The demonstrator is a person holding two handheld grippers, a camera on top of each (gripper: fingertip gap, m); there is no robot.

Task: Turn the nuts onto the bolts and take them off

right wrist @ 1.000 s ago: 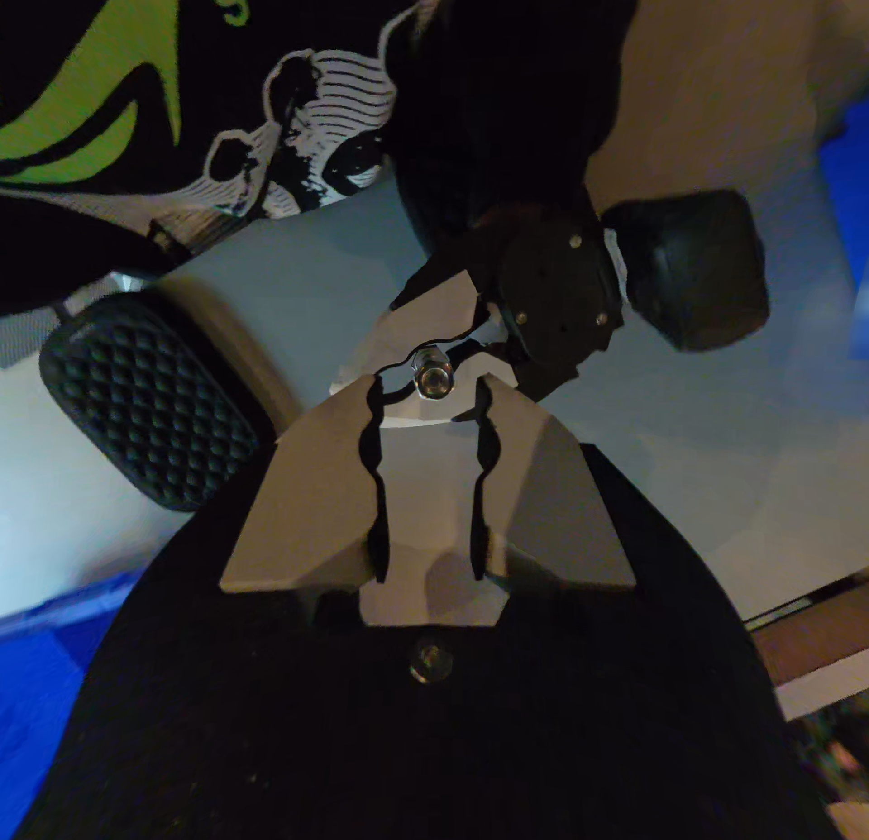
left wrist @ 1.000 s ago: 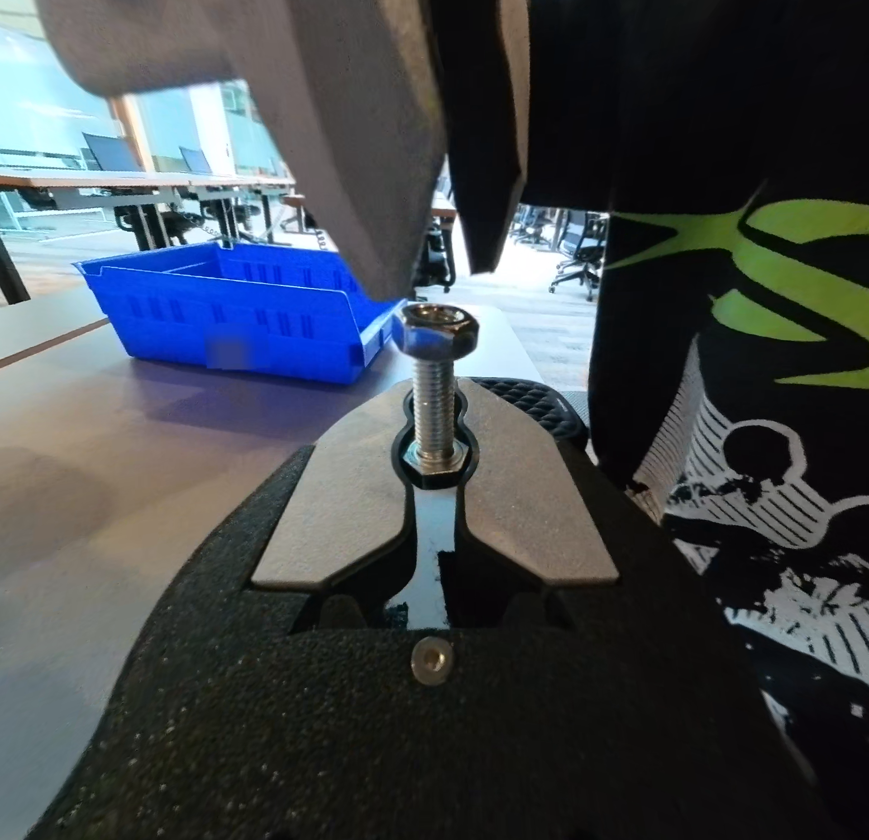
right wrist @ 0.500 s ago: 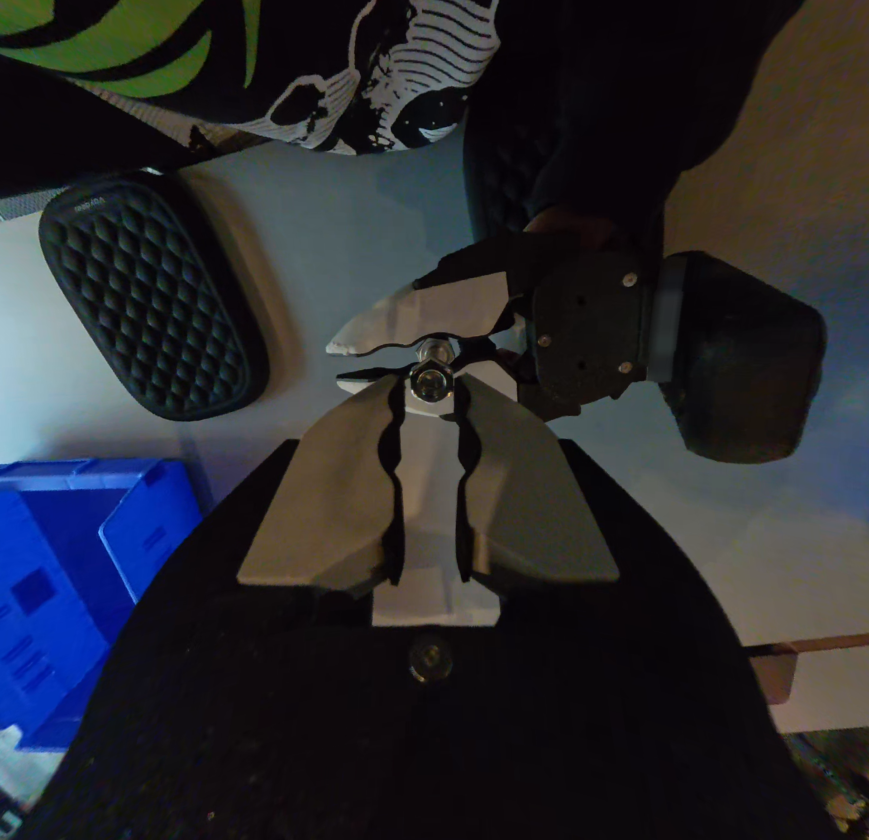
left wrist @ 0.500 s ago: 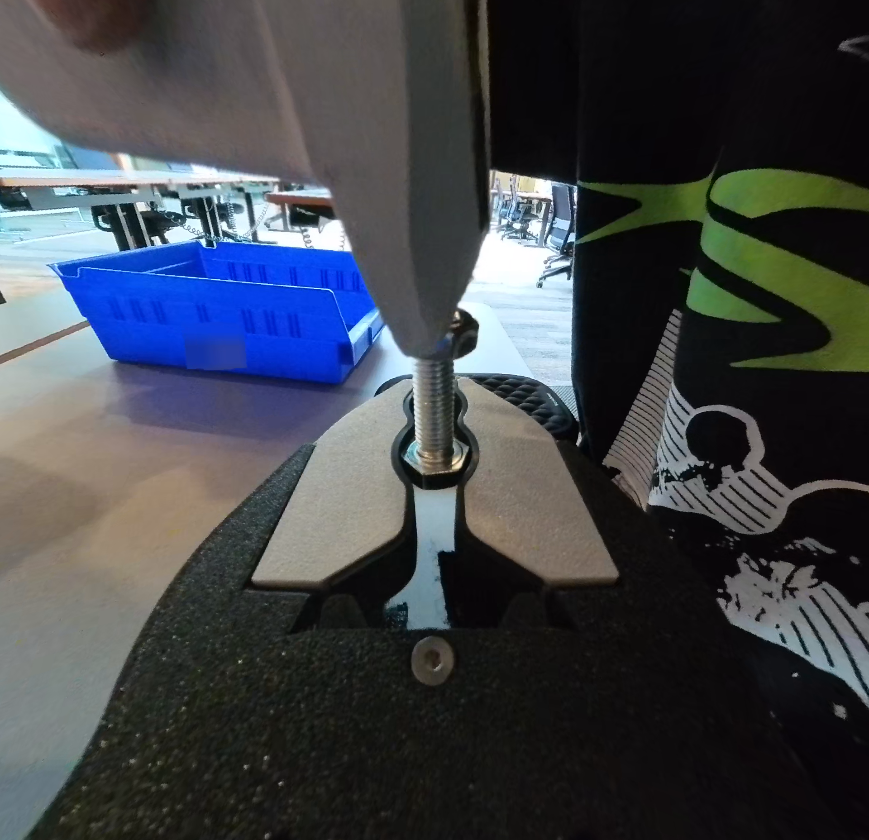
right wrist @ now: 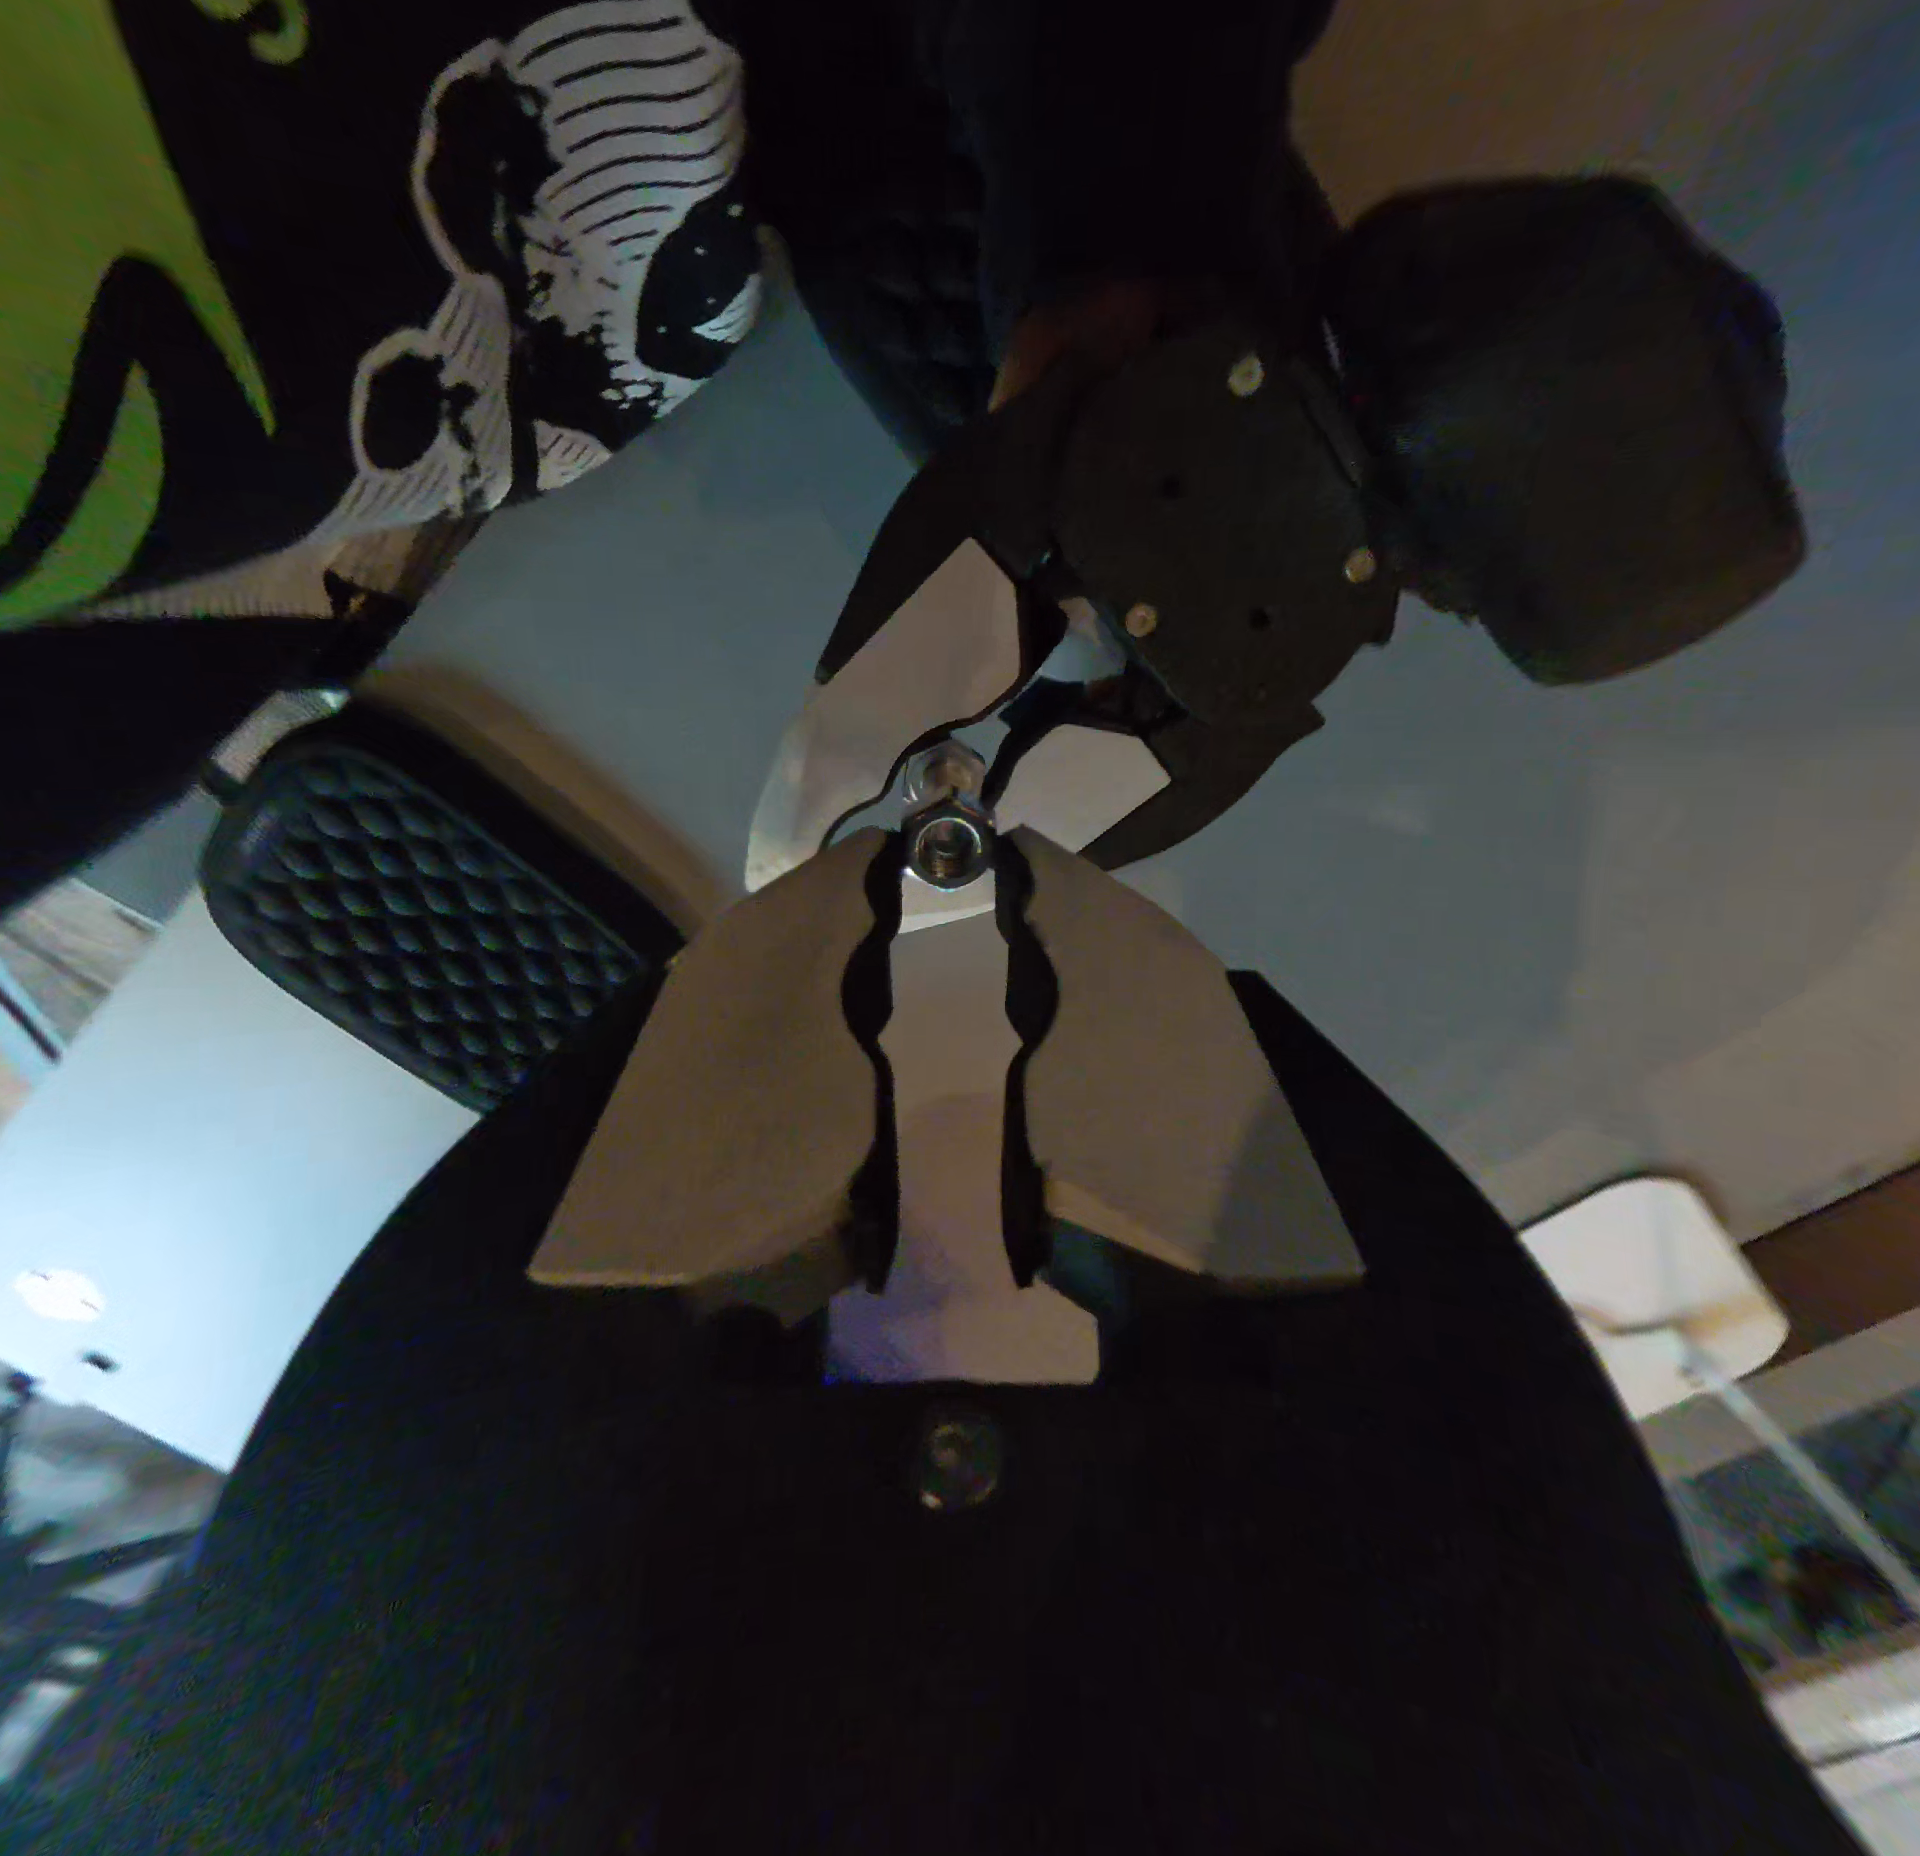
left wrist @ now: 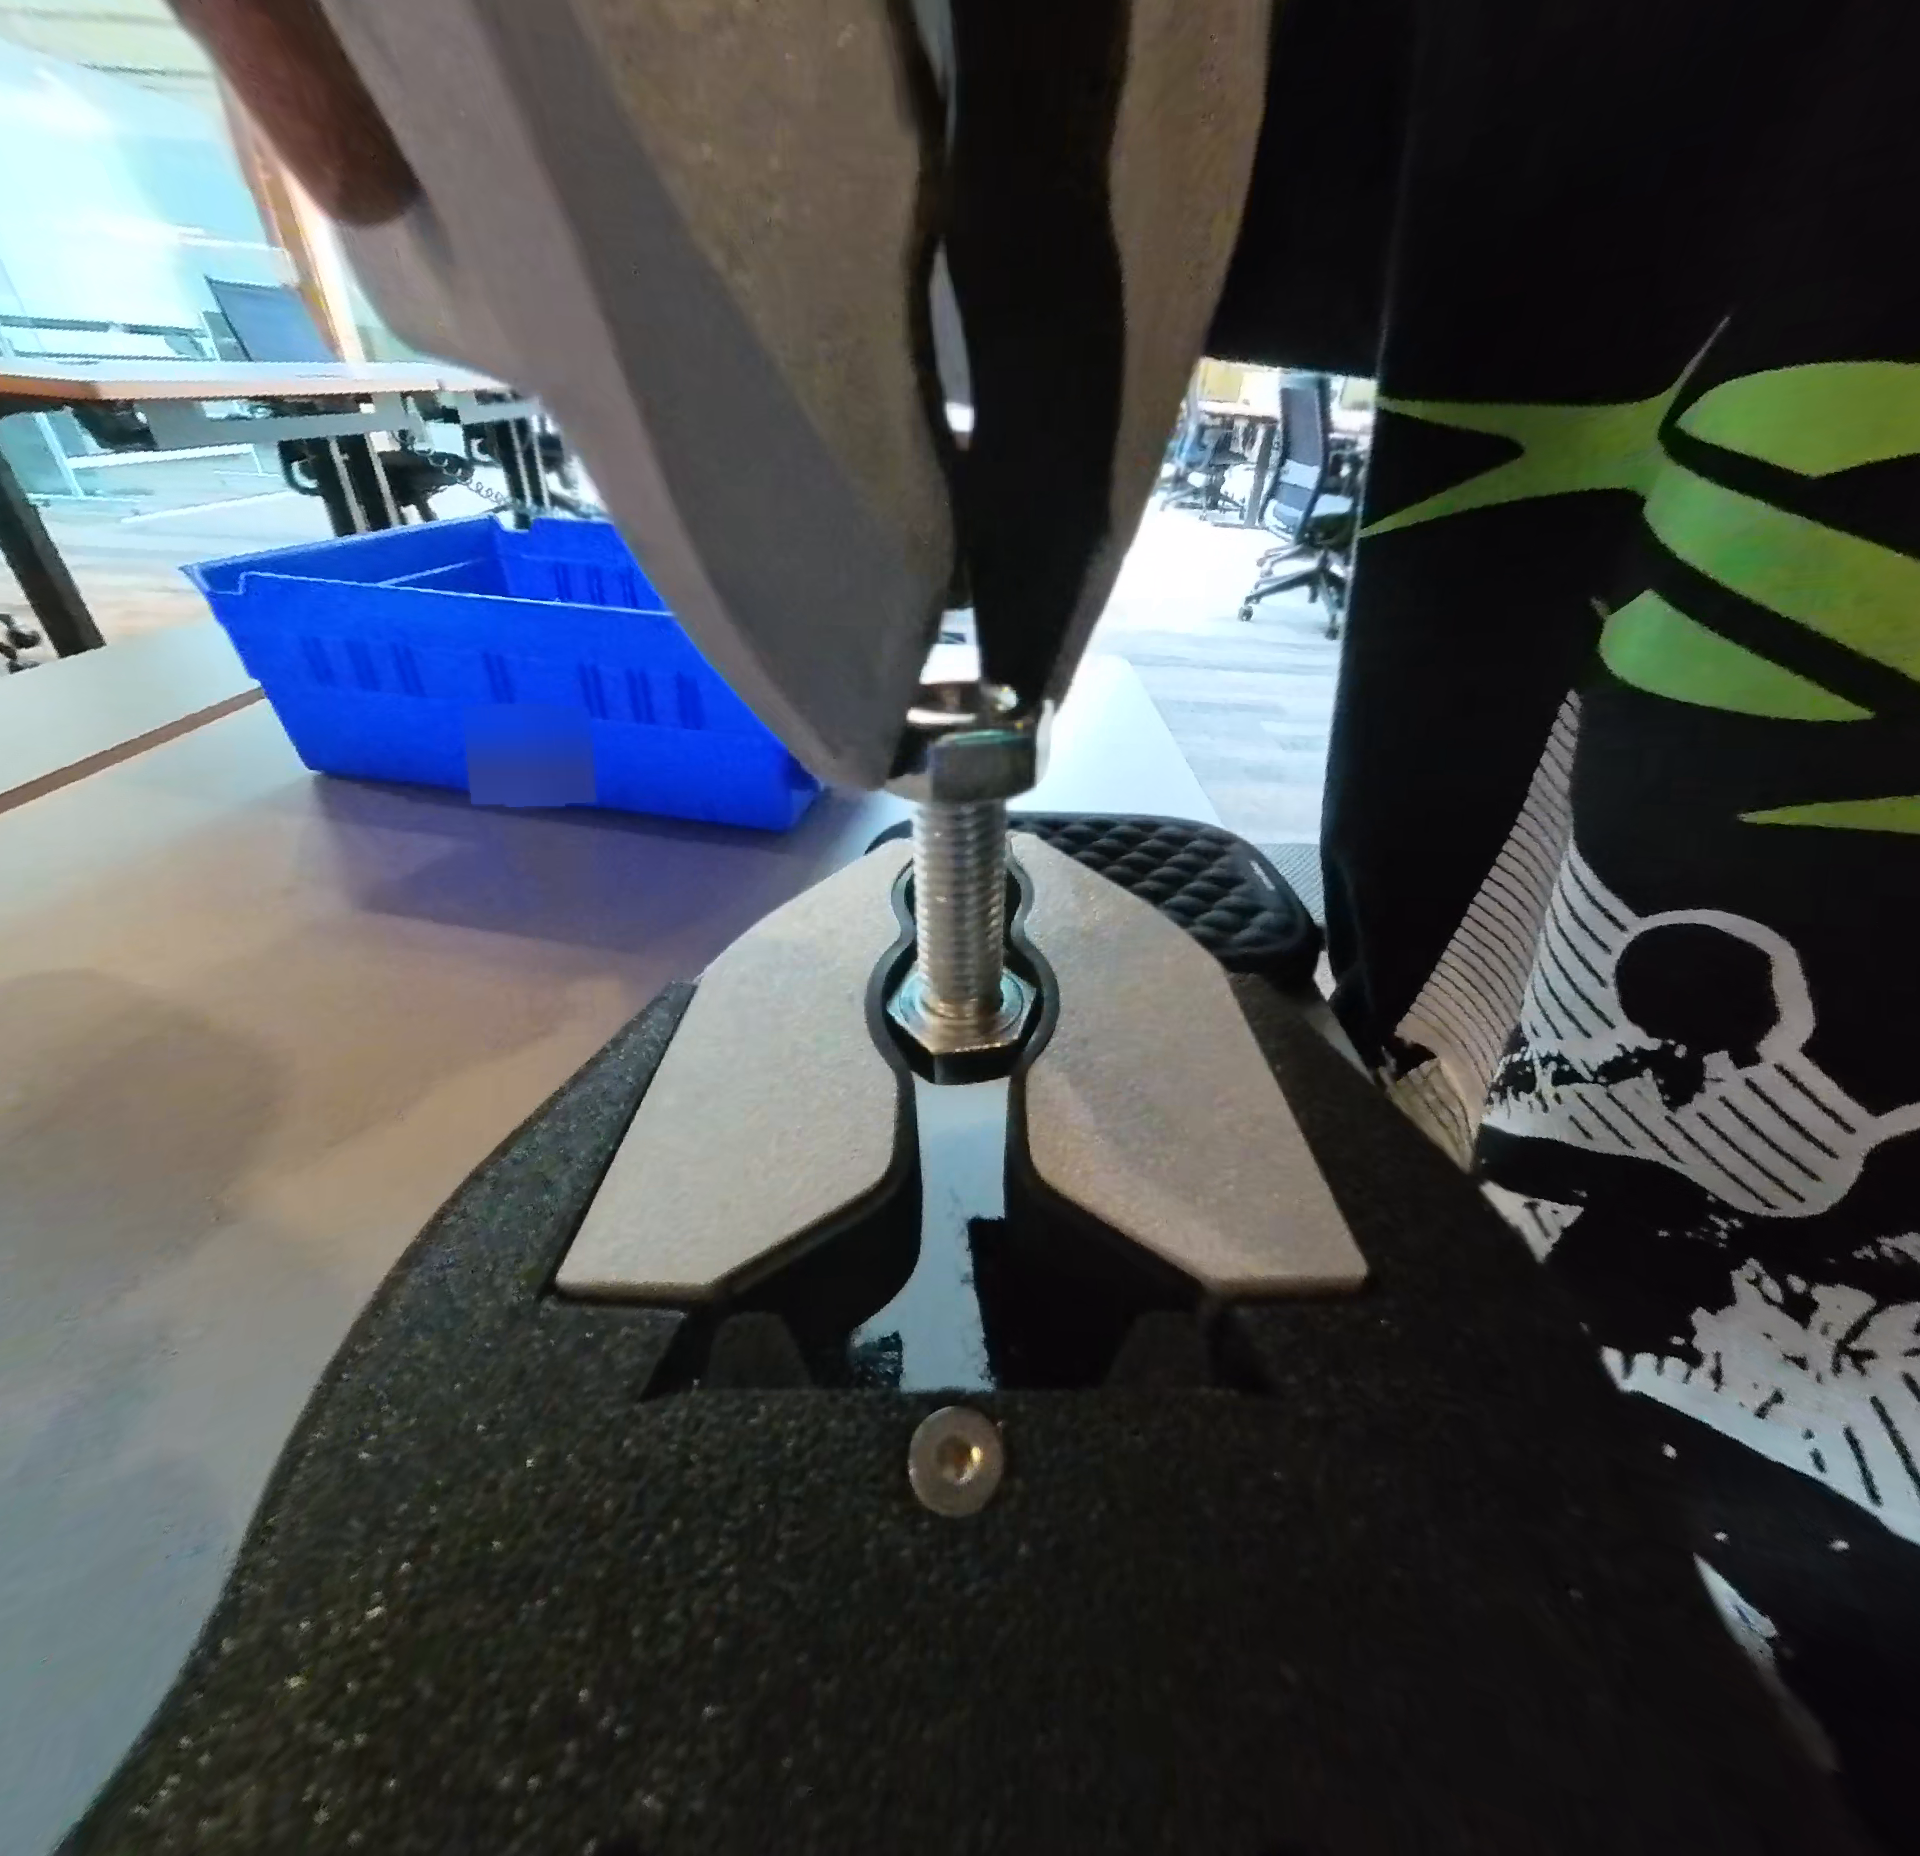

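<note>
A silver bolt (left wrist: 961, 913) stands upright, its hex head clamped low between the fingers of my left gripper (left wrist: 961, 861), which is shut on it. A silver nut (left wrist: 982, 762) sits at the top of the thread. My right gripper (left wrist: 966, 715) comes down from above and its grey fingers (left wrist: 790, 518) close on the nut. In the right wrist view I look down on the nut (right wrist: 943, 850) between my right gripper (right wrist: 943, 842) tips, with the left gripper (right wrist: 935, 772) and its black body beneath.
A blue plastic bin (left wrist: 468, 663) stands on the grey table (left wrist: 208, 975) at the back left. A black textured pad (left wrist: 1174, 871) lies just behind the bolt, also in the right wrist view (right wrist: 416, 923). A person in a black printed shirt (left wrist: 1662, 663) stands close on the right. Spacing between my two grippers at the tips: around 7 cm.
My right gripper came down over the bolt's top, closed its open fingers on the nut, and has turned about the bolt. The left gripper kept its hold on the bolt.
</note>
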